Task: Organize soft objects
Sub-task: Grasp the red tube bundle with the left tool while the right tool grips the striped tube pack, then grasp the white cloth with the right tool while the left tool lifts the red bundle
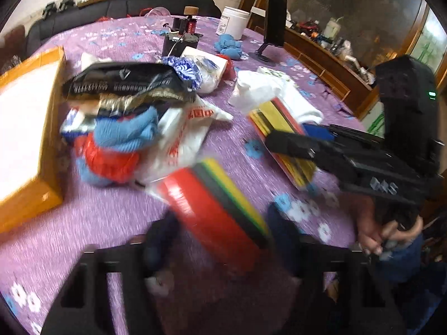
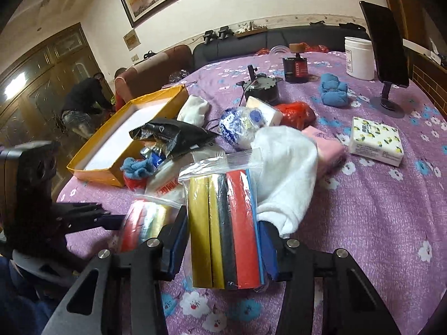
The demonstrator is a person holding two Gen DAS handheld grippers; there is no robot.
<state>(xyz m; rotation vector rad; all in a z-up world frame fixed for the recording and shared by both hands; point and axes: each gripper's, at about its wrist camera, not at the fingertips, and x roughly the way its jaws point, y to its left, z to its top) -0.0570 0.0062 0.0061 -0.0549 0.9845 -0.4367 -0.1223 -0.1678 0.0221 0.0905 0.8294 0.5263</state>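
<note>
Currently, each gripper clasps one clear zip bag of coloured foam strips above a bench covered in purple flowered cloth. The right gripper (image 2: pixel 223 248) pinches its bag of strips (image 2: pixel 223 223) near the lower end; the strips stand nearly upright, long axis running away from the camera, zip edge at the far top. The left gripper (image 1: pixel 220 240) grasps a second bag (image 1: pixel 220 212), blurred, its long axis slanting from lower right up toward the left. Both bags sit just in front of a heap of soft things beside an open yellow box (image 2: pixel 125 139).

Risks, as a judgement: the slick plastic may slide through the pads, since each bag is gripped near one end. A white towel (image 2: pixel 285 173) touches the right bag and could drag along.
</note>
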